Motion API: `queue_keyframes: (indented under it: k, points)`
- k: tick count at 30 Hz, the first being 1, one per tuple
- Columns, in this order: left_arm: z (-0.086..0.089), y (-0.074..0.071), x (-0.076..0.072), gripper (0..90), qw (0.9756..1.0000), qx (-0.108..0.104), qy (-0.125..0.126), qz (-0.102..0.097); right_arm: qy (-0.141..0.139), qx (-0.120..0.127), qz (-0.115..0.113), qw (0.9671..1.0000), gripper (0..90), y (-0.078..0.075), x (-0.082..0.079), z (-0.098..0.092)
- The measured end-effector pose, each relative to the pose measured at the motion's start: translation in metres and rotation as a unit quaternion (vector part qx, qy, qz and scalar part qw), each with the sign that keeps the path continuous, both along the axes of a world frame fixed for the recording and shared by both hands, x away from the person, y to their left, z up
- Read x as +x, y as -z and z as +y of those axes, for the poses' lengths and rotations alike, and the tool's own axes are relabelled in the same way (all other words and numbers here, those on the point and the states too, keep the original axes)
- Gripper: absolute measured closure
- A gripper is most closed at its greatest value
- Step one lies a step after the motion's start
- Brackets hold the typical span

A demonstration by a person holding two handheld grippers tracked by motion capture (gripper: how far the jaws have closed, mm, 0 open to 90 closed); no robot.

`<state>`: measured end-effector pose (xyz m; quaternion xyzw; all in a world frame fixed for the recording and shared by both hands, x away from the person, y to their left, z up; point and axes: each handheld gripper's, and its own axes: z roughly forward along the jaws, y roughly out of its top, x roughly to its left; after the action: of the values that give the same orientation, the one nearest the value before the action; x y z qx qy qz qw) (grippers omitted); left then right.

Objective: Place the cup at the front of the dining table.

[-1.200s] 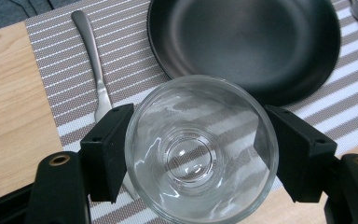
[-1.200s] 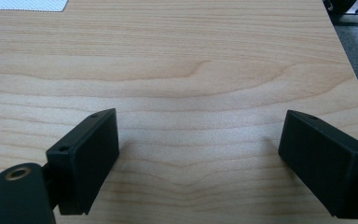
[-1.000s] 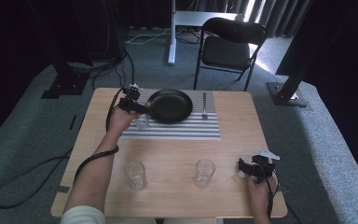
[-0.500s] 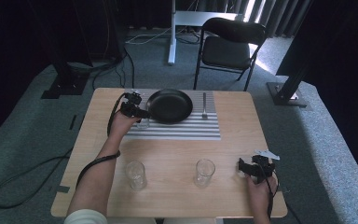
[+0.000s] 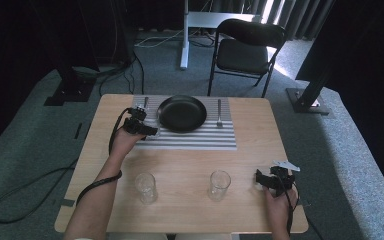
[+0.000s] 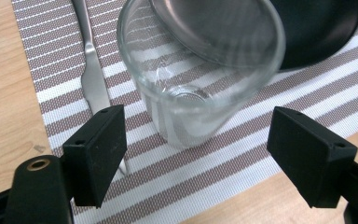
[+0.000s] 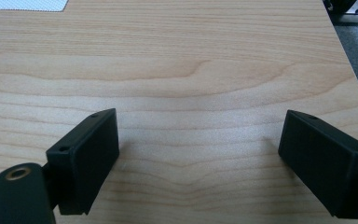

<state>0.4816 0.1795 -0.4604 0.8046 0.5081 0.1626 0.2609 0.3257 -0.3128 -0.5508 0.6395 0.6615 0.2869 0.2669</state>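
A clear drinking glass (image 6: 200, 70) stands upright on the striped placemat (image 6: 242, 154), just beyond my left gripper (image 6: 203, 149). That gripper's jaws are wide open on either side of the glass and do not touch it. A table knife (image 6: 91, 70) lies left of the glass, and a black plate (image 6: 317, 28) sits behind it. In the high view my left gripper (image 5: 147, 131) is over the placemat's left part, beside the black plate (image 5: 182, 114). My right gripper (image 5: 261, 177) rests open at the table's near right, with only bare wood between its jaws (image 7: 200, 154).
Two more empty glasses (image 5: 145, 187) (image 5: 219, 185) stand on the wooden table (image 5: 250, 160) near its front edge. A fork (image 5: 219, 112) lies on the mat right of the plate. A folding chair (image 5: 245, 50) stands beyond the table's far side.
My left gripper has drawn back from the far left of the mat toward the person's side. The right gripper has not moved.
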Motion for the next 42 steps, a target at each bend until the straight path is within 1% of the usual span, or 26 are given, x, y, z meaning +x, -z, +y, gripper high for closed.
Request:
queue_keyframes:
  k: [4,6,8,10,11,12,13,16,17,18,19,21,23,25,27,29,30,33,35,37,39,40,42]
  points:
    - [0.005,-0.002,-0.011,20.6,0.9999,-0.011,0.004,-0.005,0.000,0.000,0.000,1.0000,11.6,0.000,0.000,0.000]
    - [0.007,-0.003,-0.016,20.6,0.9999,-0.008,0.000,-0.011,0.000,0.000,0.000,1.0000,11.7,0.000,0.000,0.000]
    - [0.009,-0.003,-0.020,20.6,0.9999,-0.013,0.003,-0.008,0.000,0.000,0.000,1.0000,11.7,0.000,0.000,0.000]
    - [0.012,-0.002,-0.024,20.6,0.9999,-0.011,0.002,-0.011,0.000,0.000,0.000,1.0000,11.6,0.000,0.000,0.000]
    - [0.014,-0.002,-0.026,20.6,0.9999,-0.014,0.004,-0.007,0.000,0.000,0.000,1.0000,11.7,0.000,0.000,0.000]
    - [0.015,-0.002,-0.028,20.6,0.9999,-0.010,0.003,-0.007,0.000,0.000,0.000,1.0000,11.6,0.000,0.000,0.000]
    - [0.017,-0.002,-0.031,20.6,0.9999,-0.004,0.001,-0.010,0.000,0.000,0.000,1.0000,11.6,0.000,0.000,0.000]
    - [0.024,-0.001,-0.037,20.6,0.9998,-0.016,-0.005,-0.009,0.000,0.000,0.000,1.0000,11.6,0.000,0.000,0.000]
    - [0.027,-0.001,-0.040,20.6,0.9999,-0.009,-0.005,-0.008,0.000,0.000,0.000,1.0000,11.6,0.000,0.000,0.000]
    - [0.029,0.000,-0.042,20.6,0.9999,-0.007,-0.008,-0.011,0.000,0.000,0.000,1.0000,11.7,0.000,0.000,0.000]
    - [0.032,0.000,-0.044,20.6,0.9999,-0.007,-0.008,-0.008,0.000,0.000,0.000,1.0000,11.6,0.000,0.000,0.000]
    - [0.038,0.001,-0.049,20.6,0.9998,-0.014,-0.012,-0.005,0.000,0.000,0.000,1.0000,11.7,0.000,0.000,0.000]
    - [0.044,0.002,-0.054,20.6,0.9997,-0.013,-0.018,-0.010,0.000,0.000,0.000,1.0000,11.7,0.000,0.000,0.000]
    - [0.050,0.003,-0.059,20.6,0.9995,-0.019,-0.023,-0.008,0.000,0.000,0.000,1.0000,11.6,0.000,0.000,0.000]
    - [0.054,0.004,-0.063,20.6,0.9995,-0.018,-0.026,-0.009,0.000,0.000,0.000,1.0000,11.6,0.000,0.000,0.000]
    - [0.058,0.006,-0.067,20.6,0.9995,-0.018,-0.027,-0.005,0.000,0.000,0.000,1.0000,11.6,0.000,0.000,0.000]
    - [0.060,0.008,-0.070,20.6,0.9995,-0.019,-0.026,-0.008,0.000,0.000,0.000,1.0000,11.6,0.000,0.000,0.000]
    - [0.065,0.012,-0.075,20.6,0.9992,-0.027,-0.028,-0.001,0.000,0.000,0.000,1.0000,11.6,0.000,0.000,0.000]
    - [0.070,0.016,-0.079,20.6,0.9992,-0.022,-0.033,0.002,0.000,0.000,0.000,1.0000,11.6,0.000,0.000,0.000]
    - [0.075,0.019,-0.083,20.6,0.9990,-0.025,-0.037,0.007,0.000,0.000,0.000,1.0000,11.6,0.000,0.000,0.000]
    - [0.078,0.022,-0.087,20.6,0.9989,-0.021,-0.041,0.006,0.000,0.000,0.000,1.0000,11.6,0.000,0.000,0.000]
    - [0.080,0.023,-0.089,20.6,0.9989,-0.022,-0.040,0.011,0.000,0.000,0.000,1.0000,11.6,0.000,0.000,0.000]
    - [0.083,0.027,-0.094,20.7,0.9989,-0.018,-0.042,0.011,0.000,0.000,0.000,1.0000,11.7,0.000,0.000,0.000]
